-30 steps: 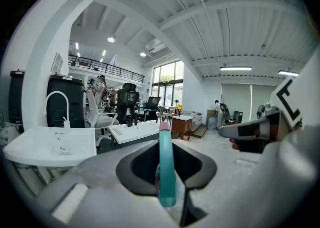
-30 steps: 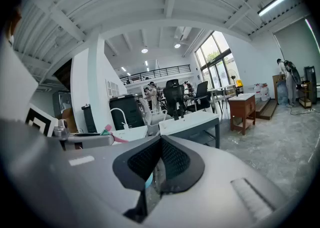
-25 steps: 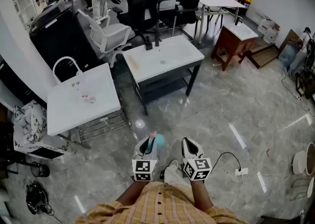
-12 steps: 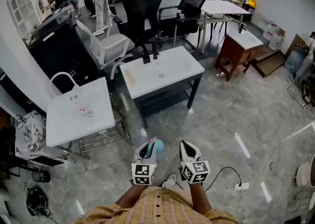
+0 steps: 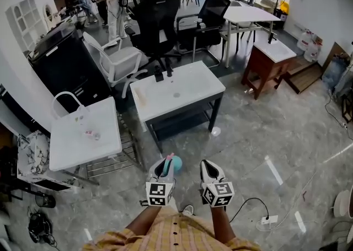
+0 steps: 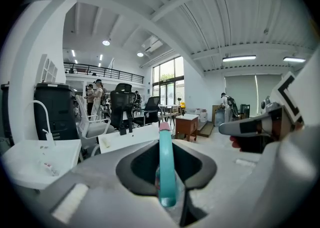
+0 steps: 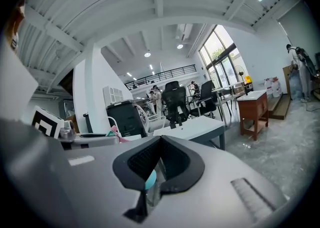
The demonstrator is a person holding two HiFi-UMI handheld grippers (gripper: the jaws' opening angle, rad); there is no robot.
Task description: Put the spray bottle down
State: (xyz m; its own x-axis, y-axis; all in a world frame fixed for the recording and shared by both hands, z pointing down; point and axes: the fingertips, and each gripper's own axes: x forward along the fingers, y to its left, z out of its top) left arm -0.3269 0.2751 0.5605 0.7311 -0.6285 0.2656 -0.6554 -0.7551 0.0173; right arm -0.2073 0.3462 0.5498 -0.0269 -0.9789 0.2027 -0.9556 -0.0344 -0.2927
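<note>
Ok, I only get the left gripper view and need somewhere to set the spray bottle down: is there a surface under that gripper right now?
Observer: No. In the head view the left gripper and the spray bottle hang over the floor, short of the white table ahead.
Operator: Anything on the floor along the way?
Observer: One small white thing lies by that table's right front leg.
Operator: And beside me?
Observer: A power strip lies on the floor to your right.
</note>
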